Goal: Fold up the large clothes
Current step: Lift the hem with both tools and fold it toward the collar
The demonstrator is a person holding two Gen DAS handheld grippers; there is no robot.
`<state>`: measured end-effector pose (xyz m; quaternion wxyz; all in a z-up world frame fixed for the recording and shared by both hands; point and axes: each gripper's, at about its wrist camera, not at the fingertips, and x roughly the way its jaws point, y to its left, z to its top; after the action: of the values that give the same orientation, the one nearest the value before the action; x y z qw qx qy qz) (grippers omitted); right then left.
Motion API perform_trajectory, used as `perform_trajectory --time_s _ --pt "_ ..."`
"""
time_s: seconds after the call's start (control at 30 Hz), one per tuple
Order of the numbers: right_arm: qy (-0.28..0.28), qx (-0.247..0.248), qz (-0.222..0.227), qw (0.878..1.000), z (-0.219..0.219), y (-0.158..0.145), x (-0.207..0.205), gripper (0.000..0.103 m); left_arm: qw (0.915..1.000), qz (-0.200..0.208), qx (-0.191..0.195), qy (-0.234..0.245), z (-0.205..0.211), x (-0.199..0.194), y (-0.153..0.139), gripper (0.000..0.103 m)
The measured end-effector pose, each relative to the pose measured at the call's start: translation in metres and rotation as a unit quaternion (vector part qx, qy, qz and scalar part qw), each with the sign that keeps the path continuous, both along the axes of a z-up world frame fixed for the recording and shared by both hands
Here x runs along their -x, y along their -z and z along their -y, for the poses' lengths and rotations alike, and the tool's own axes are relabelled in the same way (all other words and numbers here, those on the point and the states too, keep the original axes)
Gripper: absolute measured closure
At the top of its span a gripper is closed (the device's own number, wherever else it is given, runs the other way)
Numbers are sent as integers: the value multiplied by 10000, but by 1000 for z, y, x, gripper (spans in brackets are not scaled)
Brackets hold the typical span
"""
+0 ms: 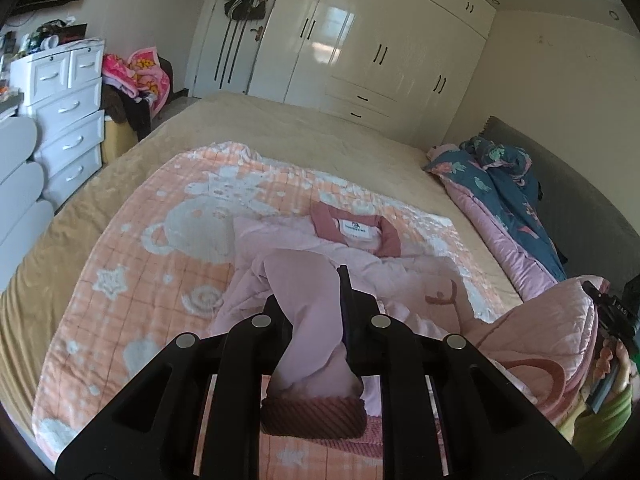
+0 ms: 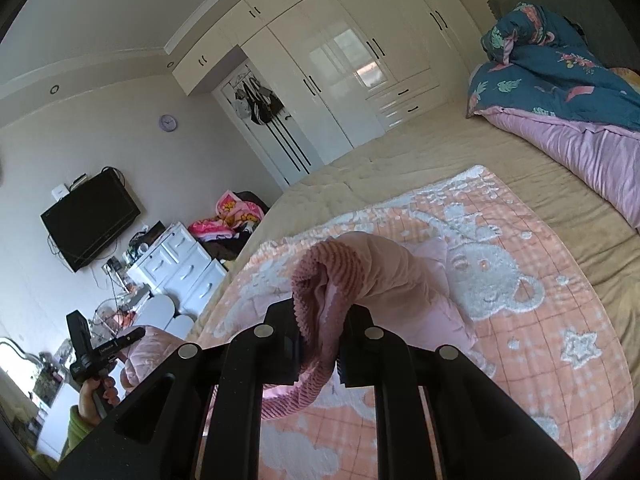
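1. Nearest the left wrist camera, the black two-finger left gripper [image 1: 320, 300] is seen closed tightly on a fold of the pale pink quilted garment with dusty-rose ribbed trim [image 1: 304, 240]; a ribbed cuff [image 1: 314, 416] hangs below the fingers.
2. Nearest the right wrist camera, the black two-finger right gripper [image 2: 320, 340] is seen clamped on the other ribbed cuff [image 2: 320, 280] of the same garment [image 2: 400, 276], the sleeve being raised off the bedding.
3. The garment's body is laid on a peach checked blanket with white bear and star figures [image 1: 132, 248], collar [image 1: 356, 230] toward the far side, label visible.
4. The blanket is spread over a tan bed cover [image 1: 280, 120].
5. A teal floral quilt with pink lining [image 2: 560, 92] is bunched along the bed's edge by the grey headboard [image 1: 560, 184].
6. In the left view, the right gripper's body [image 1: 608, 312] is seen at the right edge, held by a hand [image 1: 620, 364] in a green sleeve, with more pink quilted fabric beside it.
7. A cream wardrobe [image 1: 380, 40] and a white chest of drawers [image 1: 68, 120] are noted beyond the bed.
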<state>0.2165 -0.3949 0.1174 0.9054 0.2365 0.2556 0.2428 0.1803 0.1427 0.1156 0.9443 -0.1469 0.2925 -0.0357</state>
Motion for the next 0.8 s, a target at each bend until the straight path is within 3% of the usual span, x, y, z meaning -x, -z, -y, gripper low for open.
perform_trajectory --time_s 0.2,0.8 --pt "112 -22 -134 9998 -2 0 -24 91 9998 -11 -156 -110 -1 -20 2 94" --pt "441 7 -829 9956 -2 44 -107 91 9978 -283 -460 -390 -6 -77 38 91"
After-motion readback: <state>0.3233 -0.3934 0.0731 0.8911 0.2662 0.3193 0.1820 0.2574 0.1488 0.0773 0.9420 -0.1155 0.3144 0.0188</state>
